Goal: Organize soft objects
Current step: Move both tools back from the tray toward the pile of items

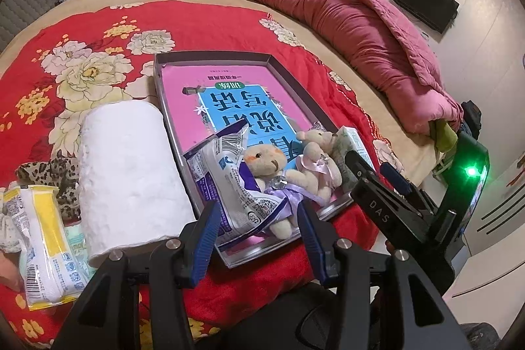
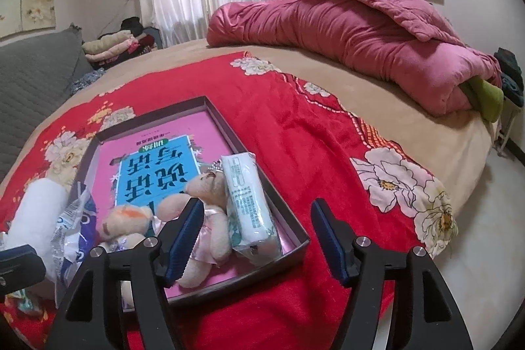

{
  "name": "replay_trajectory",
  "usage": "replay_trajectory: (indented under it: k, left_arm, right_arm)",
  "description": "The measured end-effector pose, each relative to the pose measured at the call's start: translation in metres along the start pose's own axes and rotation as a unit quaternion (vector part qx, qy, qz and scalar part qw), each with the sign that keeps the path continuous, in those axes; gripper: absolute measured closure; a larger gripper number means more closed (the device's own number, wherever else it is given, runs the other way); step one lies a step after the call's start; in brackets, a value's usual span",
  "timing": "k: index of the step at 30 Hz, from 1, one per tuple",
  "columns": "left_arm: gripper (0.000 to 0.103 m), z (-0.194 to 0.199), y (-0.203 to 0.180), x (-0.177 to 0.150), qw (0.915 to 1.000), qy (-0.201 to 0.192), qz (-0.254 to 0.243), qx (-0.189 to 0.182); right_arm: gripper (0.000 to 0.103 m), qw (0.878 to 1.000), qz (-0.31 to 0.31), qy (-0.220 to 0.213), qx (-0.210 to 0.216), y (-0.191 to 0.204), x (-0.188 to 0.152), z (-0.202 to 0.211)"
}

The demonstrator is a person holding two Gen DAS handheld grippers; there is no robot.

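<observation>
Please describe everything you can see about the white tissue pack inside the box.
The tissue pack is a long soft block in clear plastic wrap with green print on its label. It looks full and unopened. It lies lengthwise in the shallow dark box, along the box's right wall as the right wrist view shows it, its near end close to the corner. Its left side touches the small bear in a pink dress. No tool touches it.

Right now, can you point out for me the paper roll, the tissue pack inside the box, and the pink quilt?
Paper roll [image 1: 128, 173]: left wrist view, middle of its white side.
Tissue pack [image 2: 249, 202]: right wrist view, middle of its printed wrapper.
Pink quilt [image 2: 354, 41]: right wrist view, middle of the folded bulk.
</observation>
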State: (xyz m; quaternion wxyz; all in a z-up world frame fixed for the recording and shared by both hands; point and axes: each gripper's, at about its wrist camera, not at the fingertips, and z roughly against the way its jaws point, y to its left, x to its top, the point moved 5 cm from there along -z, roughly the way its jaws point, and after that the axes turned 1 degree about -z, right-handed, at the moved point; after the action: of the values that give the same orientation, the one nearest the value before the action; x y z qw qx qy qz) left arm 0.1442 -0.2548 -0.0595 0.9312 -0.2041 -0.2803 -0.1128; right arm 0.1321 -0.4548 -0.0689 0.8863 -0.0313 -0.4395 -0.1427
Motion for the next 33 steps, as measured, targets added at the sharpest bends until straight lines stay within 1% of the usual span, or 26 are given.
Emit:
replay_trajectory:
  k: [1,3,7,12,18,24,33]
  left_arm:
    - [0.055,0.001,0.0,0.0,1.0,0.0,0.0,-0.001]
    - [0.055,0.001,0.0,0.0,1.0,-0.001,-0.001,-0.001]
    - [0.054,0.007,0.0,0.001,0.9999,-0.007,-0.004,0.007]
    - [0.054,0.014,0.002,0.0,0.9999,-0.011,-0.004,0.01]
    - [0.054,0.02,0.005,0.0,0.9997,-0.014,-0.007,0.02]
    - [0.053,0.032,0.007,0.001,0.9991,-0.028,-0.012,0.03]
    - [0.053,0.046,0.024,-0.004,0.9985,-0.038,0.0,0.04]
  right_arm:
    - [0.03,1.0,0.0,-0.002,0.001,0.001,0.001,0.002]
    - [0.029,1.0,0.0,-0.005,0.005,0.003,0.003,0.005]
    - [0.028,1.0,-0.002,-0.006,0.015,0.007,0.004,0.01]
    - [0.028,1.0,-0.001,-0.007,0.015,0.01,0.004,0.013]
    - [0.028,1.0,-0.011,-0.002,0.025,0.014,0.005,0.018]
    - [0.028,1.0,-0.002,-0.013,0.025,0.021,0.008,0.03]
    - [0.027,0.999,0.013,-0.026,0.027,0.039,0.011,0.048]
